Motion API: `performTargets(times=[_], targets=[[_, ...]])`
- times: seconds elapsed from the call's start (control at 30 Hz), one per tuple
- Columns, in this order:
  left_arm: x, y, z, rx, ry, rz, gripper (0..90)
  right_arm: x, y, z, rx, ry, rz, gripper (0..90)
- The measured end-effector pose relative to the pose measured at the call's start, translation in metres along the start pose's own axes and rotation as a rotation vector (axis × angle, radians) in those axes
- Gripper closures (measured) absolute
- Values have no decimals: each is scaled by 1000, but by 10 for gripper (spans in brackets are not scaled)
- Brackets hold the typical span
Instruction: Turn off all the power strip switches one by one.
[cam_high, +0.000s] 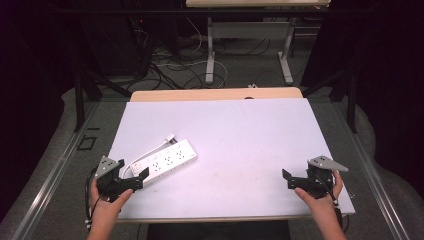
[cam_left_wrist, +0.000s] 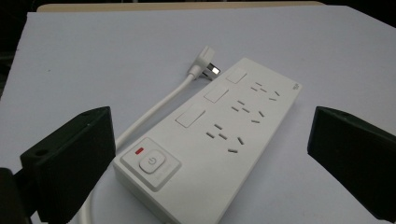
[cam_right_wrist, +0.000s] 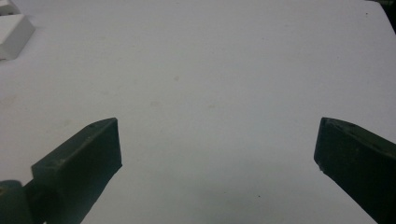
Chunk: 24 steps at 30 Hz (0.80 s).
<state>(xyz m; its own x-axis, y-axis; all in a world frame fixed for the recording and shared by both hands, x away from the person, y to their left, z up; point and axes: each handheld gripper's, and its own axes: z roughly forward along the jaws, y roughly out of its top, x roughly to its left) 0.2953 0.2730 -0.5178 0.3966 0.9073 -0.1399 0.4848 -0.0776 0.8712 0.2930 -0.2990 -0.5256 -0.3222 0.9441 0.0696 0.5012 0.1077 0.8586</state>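
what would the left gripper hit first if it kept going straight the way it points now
Most likely the white power strip: the left gripper is open, and the strip's switch end lies between and just ahead of its jaws. How high the gripper rides above the table is unclear, so it might straddle the strip instead.

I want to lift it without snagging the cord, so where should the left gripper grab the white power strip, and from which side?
Grip the power strip across its narrow width near the switch end, which points at the open left gripper. Come straight in from that end: the body lies flat between the jaws, and the cord runs along only one long side, so keep that jaw clear of it.
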Motion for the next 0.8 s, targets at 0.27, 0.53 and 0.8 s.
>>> performTargets(times=[0.27, 0.53, 0.8], targets=[[2, 1, -3, -3, 11, 20, 20, 3, -1, 3, -23, -23, -42, 15], [-1, 4, -3, -8, 18, 32, 44, 2, -2, 3, -27, -31, -22, 17], [0, 5, -6, -18, 66, 32, 150, 3, -2, 5, -13, -25, -32, 30]])
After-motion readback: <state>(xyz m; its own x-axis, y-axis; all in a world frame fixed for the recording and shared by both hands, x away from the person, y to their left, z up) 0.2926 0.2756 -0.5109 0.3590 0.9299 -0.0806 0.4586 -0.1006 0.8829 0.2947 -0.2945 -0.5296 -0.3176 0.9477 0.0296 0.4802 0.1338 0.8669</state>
